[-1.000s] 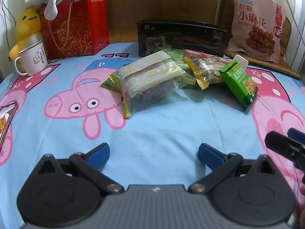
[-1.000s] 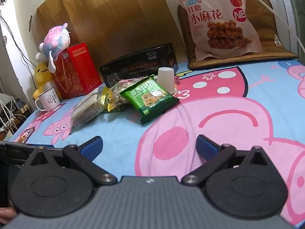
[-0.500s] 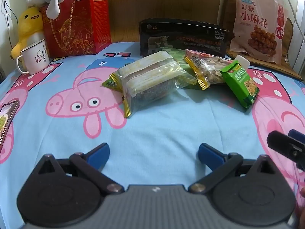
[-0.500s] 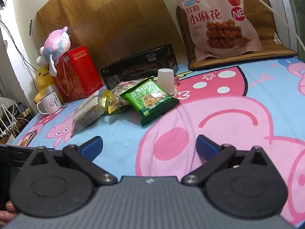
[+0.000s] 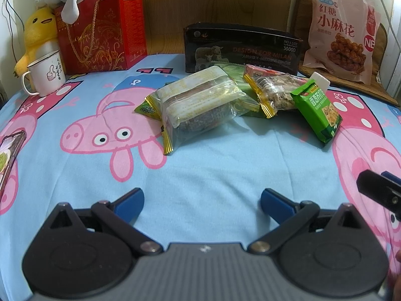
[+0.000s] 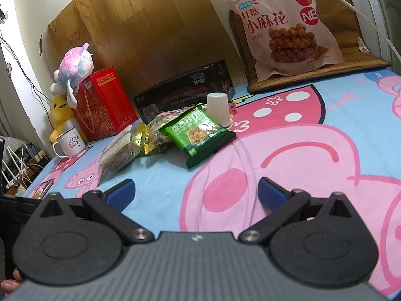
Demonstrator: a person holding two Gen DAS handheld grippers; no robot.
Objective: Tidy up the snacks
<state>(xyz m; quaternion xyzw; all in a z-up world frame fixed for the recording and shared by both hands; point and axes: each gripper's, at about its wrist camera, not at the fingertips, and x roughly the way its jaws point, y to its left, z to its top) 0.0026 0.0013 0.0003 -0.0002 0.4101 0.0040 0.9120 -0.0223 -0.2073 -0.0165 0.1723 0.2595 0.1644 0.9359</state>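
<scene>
Pig-print bedsheet (image 5: pixel 205 175) fills both views, snacks piled ahead. Since a second ago the left gripper (image 5: pixel 201 197) crept nearer the clear cake pack (image 5: pixel 198 107) — both it and the right gripper (image 6: pixel 195 190) gape wide, empty; green packet (image 6: pixel 198 135) sits ahead of the right, untouched.

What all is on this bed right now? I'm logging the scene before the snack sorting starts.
Clear snack pack: 1, gold-edged, front of pile.
Nut-bar pack: 1, gold-edged, pile middle.
Green cracker pack: 1, right of pile.
White plastic cup: 1, upside down behind pile.
Black box: 1, behind pile.
Pink snack bag: 1, back right.
Red gift box: 1, back left.
Plush toys: 2, yellow, pastel, by red box.
White mug: 1, left.
Phone: 1, left edge.
Bedsheet: blue, pink pigs.
Left gripper: open.
Right gripper: open.
</scene>
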